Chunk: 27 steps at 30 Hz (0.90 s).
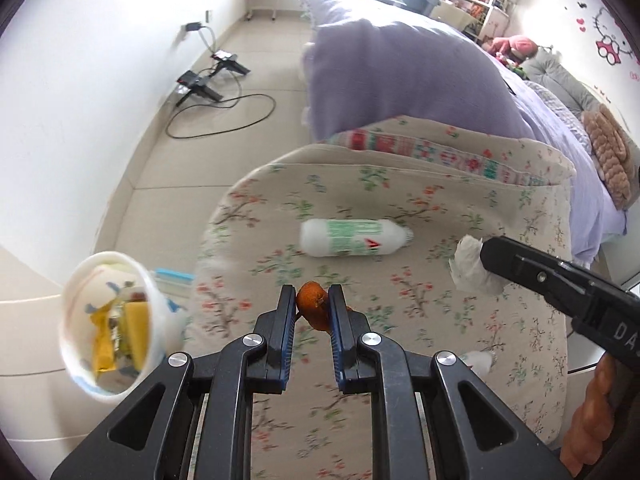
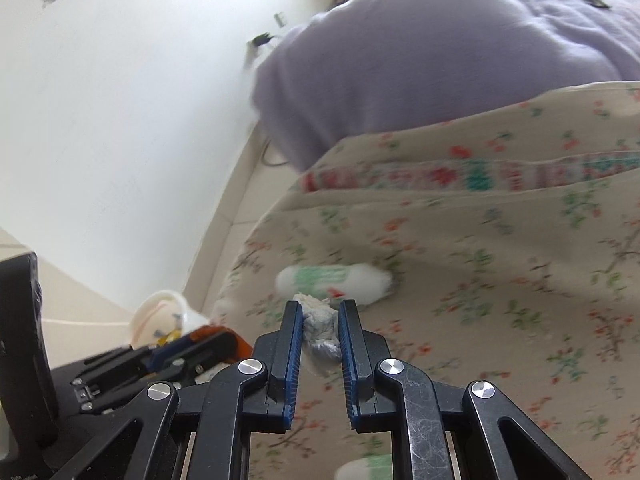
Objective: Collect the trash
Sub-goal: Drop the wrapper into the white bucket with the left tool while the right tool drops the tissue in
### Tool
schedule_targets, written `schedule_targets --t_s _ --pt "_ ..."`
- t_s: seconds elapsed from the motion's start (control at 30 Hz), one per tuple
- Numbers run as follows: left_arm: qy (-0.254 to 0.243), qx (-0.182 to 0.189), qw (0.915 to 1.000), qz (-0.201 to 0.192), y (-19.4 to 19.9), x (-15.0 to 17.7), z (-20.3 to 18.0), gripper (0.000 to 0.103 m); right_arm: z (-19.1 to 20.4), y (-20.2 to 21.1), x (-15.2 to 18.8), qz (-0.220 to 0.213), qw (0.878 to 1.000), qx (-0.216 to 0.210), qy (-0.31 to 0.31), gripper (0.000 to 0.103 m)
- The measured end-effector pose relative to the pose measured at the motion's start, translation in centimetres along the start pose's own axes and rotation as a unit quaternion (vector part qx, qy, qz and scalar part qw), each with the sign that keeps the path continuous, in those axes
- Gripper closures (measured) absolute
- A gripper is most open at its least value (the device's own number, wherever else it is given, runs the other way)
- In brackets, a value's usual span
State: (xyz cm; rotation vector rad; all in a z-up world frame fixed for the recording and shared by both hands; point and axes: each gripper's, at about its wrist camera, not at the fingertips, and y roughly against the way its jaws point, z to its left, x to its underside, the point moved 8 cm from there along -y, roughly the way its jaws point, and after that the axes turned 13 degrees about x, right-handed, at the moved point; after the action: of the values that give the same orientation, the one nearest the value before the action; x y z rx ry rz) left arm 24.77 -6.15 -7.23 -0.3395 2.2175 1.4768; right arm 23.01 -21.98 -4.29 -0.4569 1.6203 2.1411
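My left gripper (image 1: 313,294) is shut on a piece of orange peel (image 1: 314,306) above the floral bed cover (image 1: 400,340). My right gripper (image 2: 320,307) is shut on a crumpled white tissue (image 2: 320,326); it also shows in the left wrist view (image 1: 474,266) at the right. A white bottle with green print (image 1: 354,237) lies on its side on the cover, also seen in the right wrist view (image 2: 334,282). A small white bin (image 1: 110,322) holding yellow wrappers stands on the floor at the left, beside the bed; it also shows in the right wrist view (image 2: 162,318).
A second small white bottle (image 1: 478,362) lies on the cover near my left gripper, and also low in the right wrist view (image 2: 362,470). A purple quilt (image 1: 408,76) is heaped behind the cover. Cables and black stands (image 1: 208,84) lie on the tiled floor by the wall.
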Motion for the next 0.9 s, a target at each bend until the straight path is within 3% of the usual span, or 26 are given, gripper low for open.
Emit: schedule_targets --t_s 0.4,0.67,0.9 --pt "0.023 -0.03 0.9993 -0.004 3.7 1.0 5.7 0.086 5.2 -3.5 2.6 0.035 0.998 -0.016 0.043 0.086" --pt "0.079 -0.055 0.9954 -0.005 5.7 1.2 13.1 0.086 7.8 -6.2 4.6 0.052 0.996 -0.021 0.062 0.086" --pt "0.152 -0.081 0.985 -0.008 9.0 2.2 22.6 0.086 11.4 -7.4 6.0 0.058 0.994 -0.043 0.087 0.086"
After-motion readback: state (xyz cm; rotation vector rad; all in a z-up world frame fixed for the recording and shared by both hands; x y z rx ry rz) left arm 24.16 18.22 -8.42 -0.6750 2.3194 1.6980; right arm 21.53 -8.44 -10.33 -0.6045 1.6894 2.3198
